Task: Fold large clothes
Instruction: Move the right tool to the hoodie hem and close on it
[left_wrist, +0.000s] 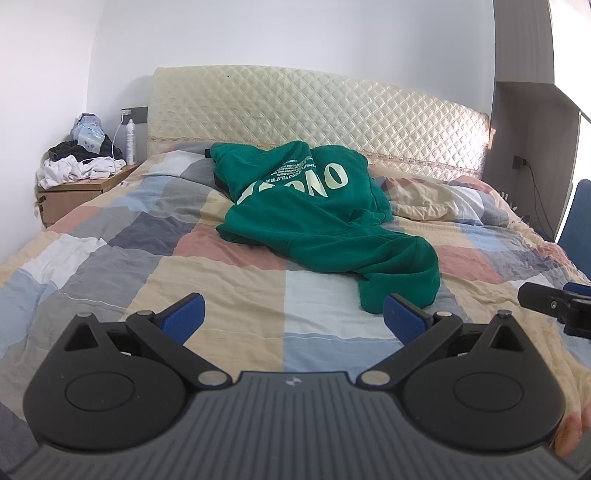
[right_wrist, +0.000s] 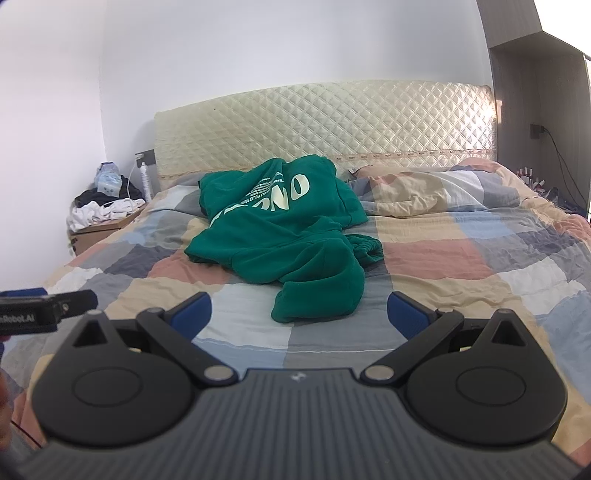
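Note:
A green hoodie (left_wrist: 314, 210) with pale lettering lies crumpled in the middle of the bed (left_wrist: 110, 266), its back print facing up and one sleeve trailing toward me. My left gripper (left_wrist: 293, 317) hovers open over the near part of the quilt, just short of the sleeve end, nothing between its blue pads (left_wrist: 184, 317). In the right wrist view the same hoodie (right_wrist: 280, 232) sits ahead, and my right gripper (right_wrist: 301, 314) is open too, its fingers either side of the sleeve end without touching it.
A cream quilted headboard (left_wrist: 314, 110) backs the bed. A wooden nightstand (left_wrist: 74, 192) at the left holds piled clothes and a white bottle. A rumpled checked duvet (right_wrist: 443, 192) lies at the far right. A blue chair (left_wrist: 576, 218) and cables stand by the right wall.

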